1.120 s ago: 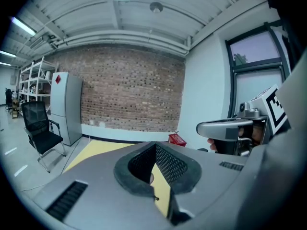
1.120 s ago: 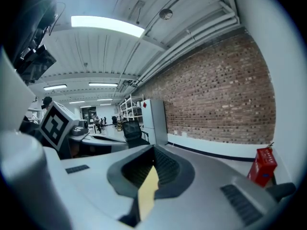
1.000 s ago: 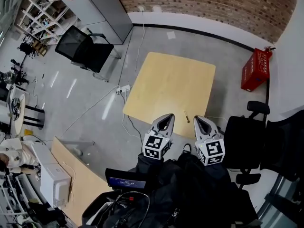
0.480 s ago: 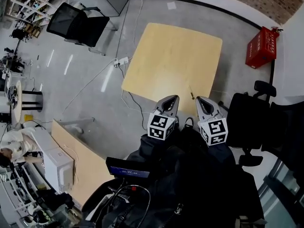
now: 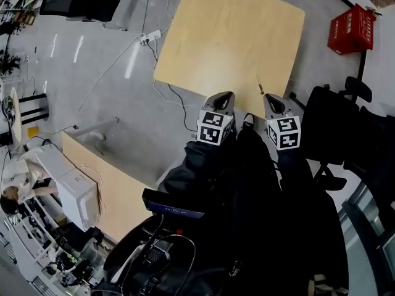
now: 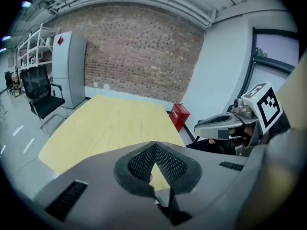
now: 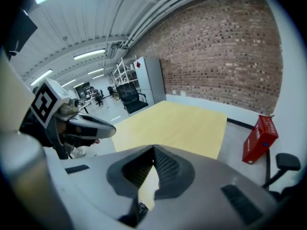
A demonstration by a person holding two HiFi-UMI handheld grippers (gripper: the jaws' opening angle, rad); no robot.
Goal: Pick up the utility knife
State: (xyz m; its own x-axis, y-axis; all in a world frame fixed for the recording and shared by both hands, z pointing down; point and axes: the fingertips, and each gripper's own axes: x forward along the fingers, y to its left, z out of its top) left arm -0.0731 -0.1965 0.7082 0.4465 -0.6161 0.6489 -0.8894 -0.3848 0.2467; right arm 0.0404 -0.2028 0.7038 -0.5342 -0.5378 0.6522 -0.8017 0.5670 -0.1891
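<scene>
- The small slim utility knife [image 5: 260, 86], too small to make out in detail, lies on the pale, smooth, round-cornered wooden bench [image 5: 228, 36] near its front edge.
- It sits just ahead of the right grey tool [image 5: 270, 98] and apart from the left grey tool [image 5: 225, 95].
- Both tools have their ribbed black pads [image 6: 165, 163] pressed together, with nothing held.

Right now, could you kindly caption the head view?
Both shut, left gripper and right gripper hover at the edge of a wooden table; utility knife just ahead.
</scene>
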